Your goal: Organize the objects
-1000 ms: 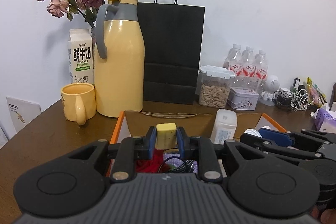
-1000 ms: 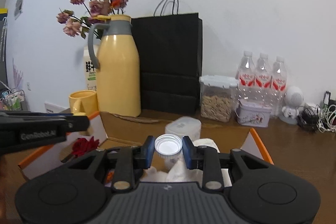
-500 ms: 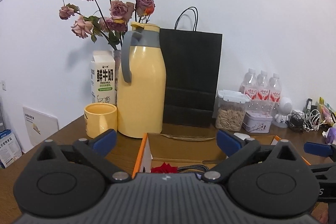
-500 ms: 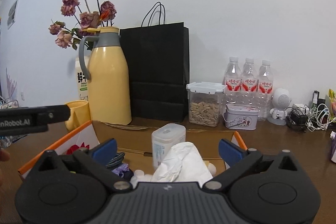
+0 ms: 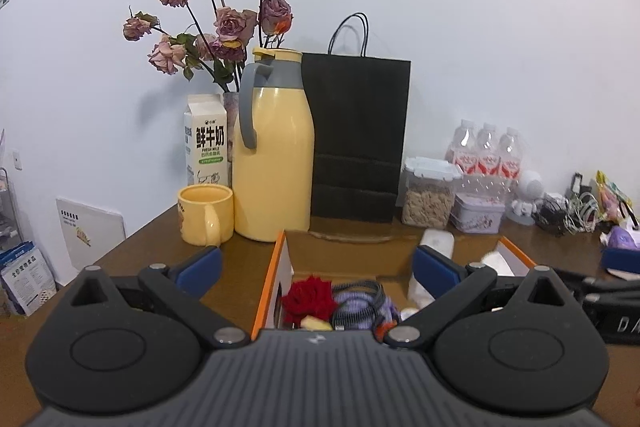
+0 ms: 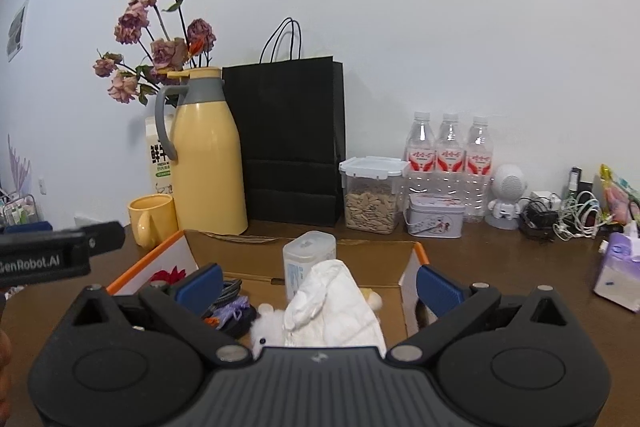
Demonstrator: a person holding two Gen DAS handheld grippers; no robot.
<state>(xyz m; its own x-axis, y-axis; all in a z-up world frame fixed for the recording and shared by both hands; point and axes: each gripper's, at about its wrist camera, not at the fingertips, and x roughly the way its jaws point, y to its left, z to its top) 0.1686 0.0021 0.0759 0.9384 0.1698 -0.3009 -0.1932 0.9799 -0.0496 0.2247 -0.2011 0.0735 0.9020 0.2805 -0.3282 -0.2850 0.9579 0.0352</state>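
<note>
An open cardboard box with orange edges (image 5: 276, 267) (image 6: 418, 251) sits on the brown table in front of both grippers. It holds a red fabric rose (image 5: 310, 297), a purple cloth with a dark cable (image 5: 358, 301), a white plastic jar (image 6: 308, 259), crumpled white tissue (image 6: 332, 303) and a small white plush (image 6: 266, 325). My left gripper (image 5: 316, 267) is open and empty above the box's near left side. My right gripper (image 6: 320, 281) is open and empty above the box's near right side.
Behind the box stand a yellow thermos jug (image 5: 272, 151), yellow mug (image 5: 206, 213), milk carton (image 5: 206, 139), dried roses (image 5: 224, 23), black paper bag (image 5: 358, 139), seed container (image 6: 372, 193), tin (image 6: 434, 215), water bottles (image 6: 450, 147). Cables (image 6: 568, 217) and a tissue pack (image 6: 618, 271) lie right.
One second ago my left gripper held a yellow block and my right held a white-capped bottle over the box. Both have opened, dropped them and drawn back and up.
</note>
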